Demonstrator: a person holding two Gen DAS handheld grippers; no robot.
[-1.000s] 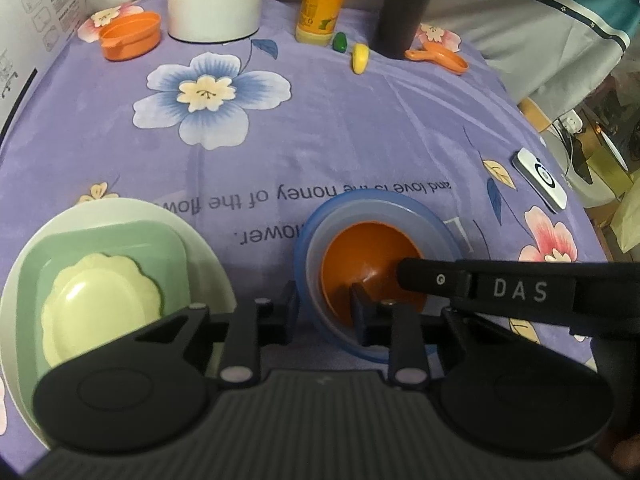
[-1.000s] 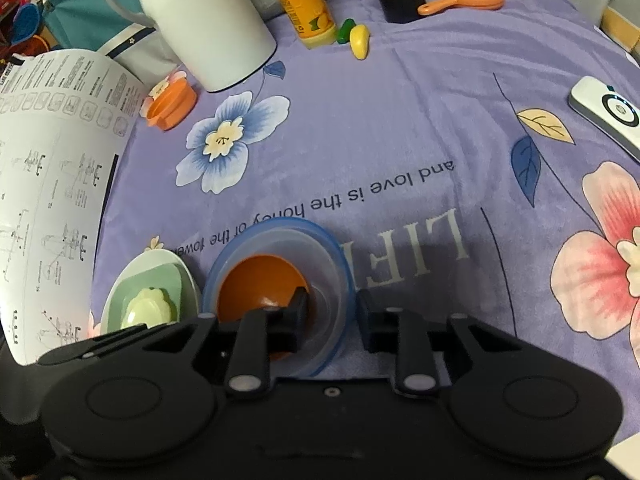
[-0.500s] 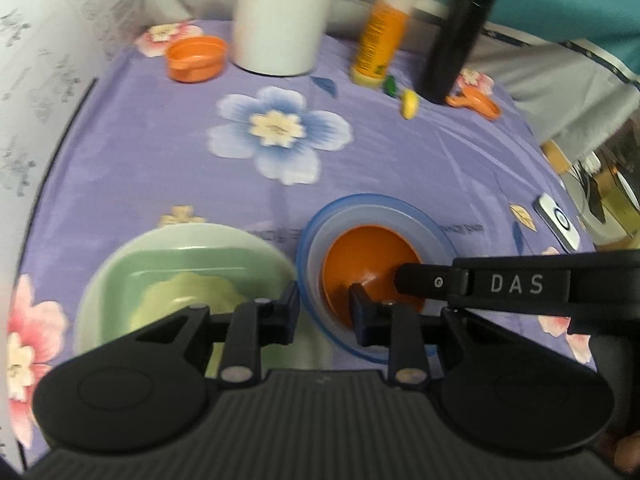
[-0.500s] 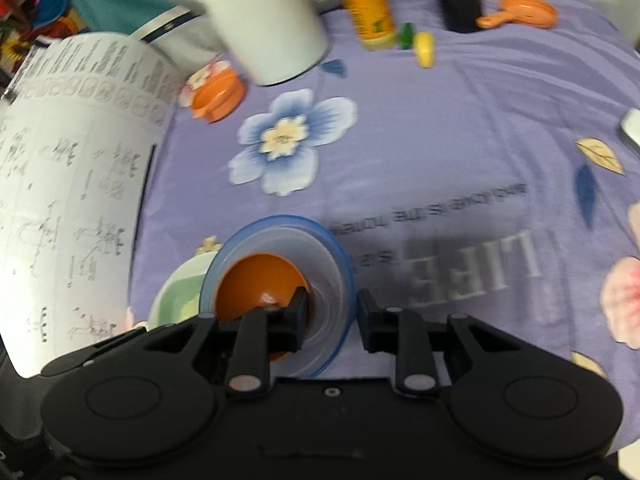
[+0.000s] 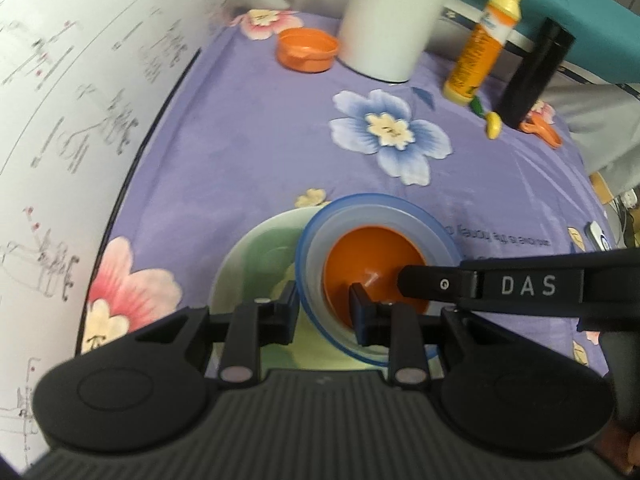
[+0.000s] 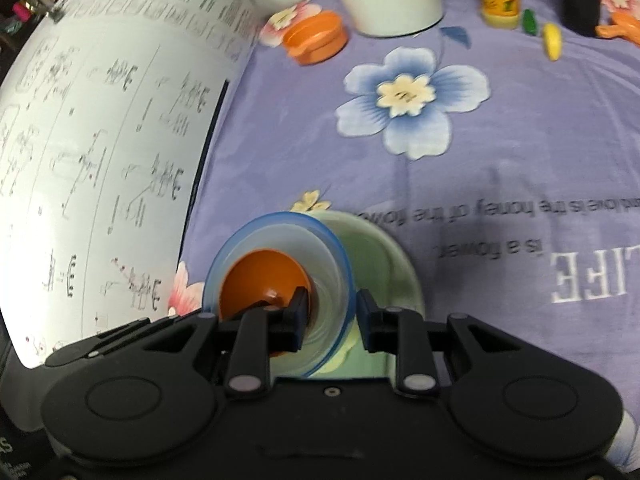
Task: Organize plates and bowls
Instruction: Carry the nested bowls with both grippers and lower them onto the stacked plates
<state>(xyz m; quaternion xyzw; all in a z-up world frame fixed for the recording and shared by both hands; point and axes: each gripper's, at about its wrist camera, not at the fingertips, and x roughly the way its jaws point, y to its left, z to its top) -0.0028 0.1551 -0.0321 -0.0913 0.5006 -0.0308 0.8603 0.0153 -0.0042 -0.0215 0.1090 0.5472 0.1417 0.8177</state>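
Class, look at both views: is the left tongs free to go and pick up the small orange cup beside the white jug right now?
Probably not. The left tongs are shut on the rim of the blue bowl, which the right tongs grip too. The cloth towards the orange cup looks open, but the bowl must be set down first.

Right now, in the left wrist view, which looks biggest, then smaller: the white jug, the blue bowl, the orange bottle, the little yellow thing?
1. white jug, though cropped at the top
2. blue bowl, close behind, but nearer the camera, so unsure
3. orange bottle
4. little yellow thing
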